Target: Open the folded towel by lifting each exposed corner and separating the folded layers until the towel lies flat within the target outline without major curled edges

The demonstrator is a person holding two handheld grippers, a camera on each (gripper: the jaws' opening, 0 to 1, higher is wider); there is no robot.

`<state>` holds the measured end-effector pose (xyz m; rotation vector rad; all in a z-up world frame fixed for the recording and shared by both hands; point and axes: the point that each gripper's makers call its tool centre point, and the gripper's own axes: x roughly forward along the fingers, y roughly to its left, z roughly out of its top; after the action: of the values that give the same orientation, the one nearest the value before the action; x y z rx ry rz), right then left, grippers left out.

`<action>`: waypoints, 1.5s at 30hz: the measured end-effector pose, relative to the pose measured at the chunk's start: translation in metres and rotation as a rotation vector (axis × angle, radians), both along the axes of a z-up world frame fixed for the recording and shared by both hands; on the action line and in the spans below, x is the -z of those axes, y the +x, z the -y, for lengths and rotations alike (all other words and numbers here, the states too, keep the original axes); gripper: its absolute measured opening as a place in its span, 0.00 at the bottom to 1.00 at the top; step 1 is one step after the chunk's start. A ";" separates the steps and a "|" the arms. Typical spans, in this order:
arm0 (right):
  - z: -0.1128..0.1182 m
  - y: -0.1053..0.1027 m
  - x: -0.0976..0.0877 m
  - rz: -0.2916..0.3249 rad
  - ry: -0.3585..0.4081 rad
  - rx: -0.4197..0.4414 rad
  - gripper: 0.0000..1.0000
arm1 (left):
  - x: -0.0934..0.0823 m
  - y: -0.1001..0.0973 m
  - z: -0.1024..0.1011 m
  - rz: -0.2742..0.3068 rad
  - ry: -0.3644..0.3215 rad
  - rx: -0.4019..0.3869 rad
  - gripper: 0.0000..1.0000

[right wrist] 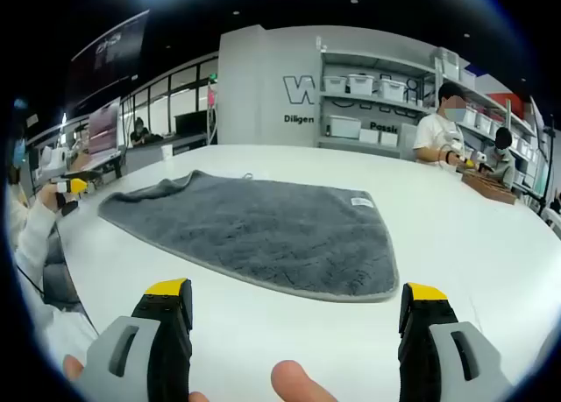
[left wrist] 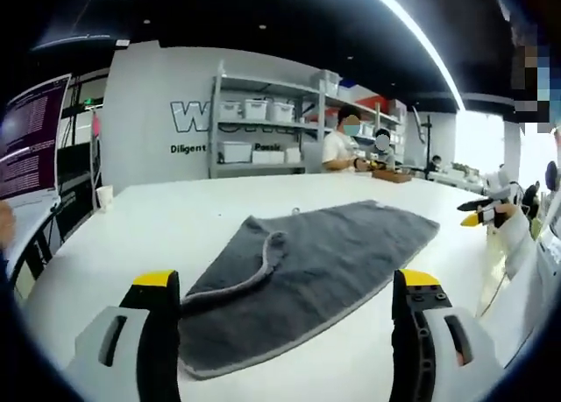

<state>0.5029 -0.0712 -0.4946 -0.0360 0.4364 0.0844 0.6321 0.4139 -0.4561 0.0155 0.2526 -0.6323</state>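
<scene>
Here, plush grey towel (left wrist: 302, 275) lies on smooth white table (left wrist: 166, 218); both grippers' jaws gape, empty.

My left gripper view looks low across the worktop (left wrist: 175, 218) from close range, facing the shelving (left wrist: 263, 126) on the far wall. My right gripper view sits slightly higher, facing the same wall. Both views share the grey towel (right wrist: 263, 231), worktop and shelving.
</scene>
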 end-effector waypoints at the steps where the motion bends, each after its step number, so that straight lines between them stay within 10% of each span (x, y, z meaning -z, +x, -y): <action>1: 0.000 0.000 0.000 0.000 0.000 0.000 0.99 | 0.002 0.004 0.001 -0.007 0.006 0.006 1.00; 36: 0.001 -0.003 -0.002 0.001 -0.008 0.006 0.99 | 0.053 0.134 0.104 -0.147 0.114 0.266 0.94; 45: 0.003 -0.002 -0.002 0.000 -0.009 0.007 0.99 | 0.077 0.131 0.120 -0.154 0.143 0.363 0.69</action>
<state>0.5004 -0.0739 -0.4927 -0.0433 0.4370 0.0757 0.7636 0.2941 -0.5333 0.1536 0.4496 -0.9769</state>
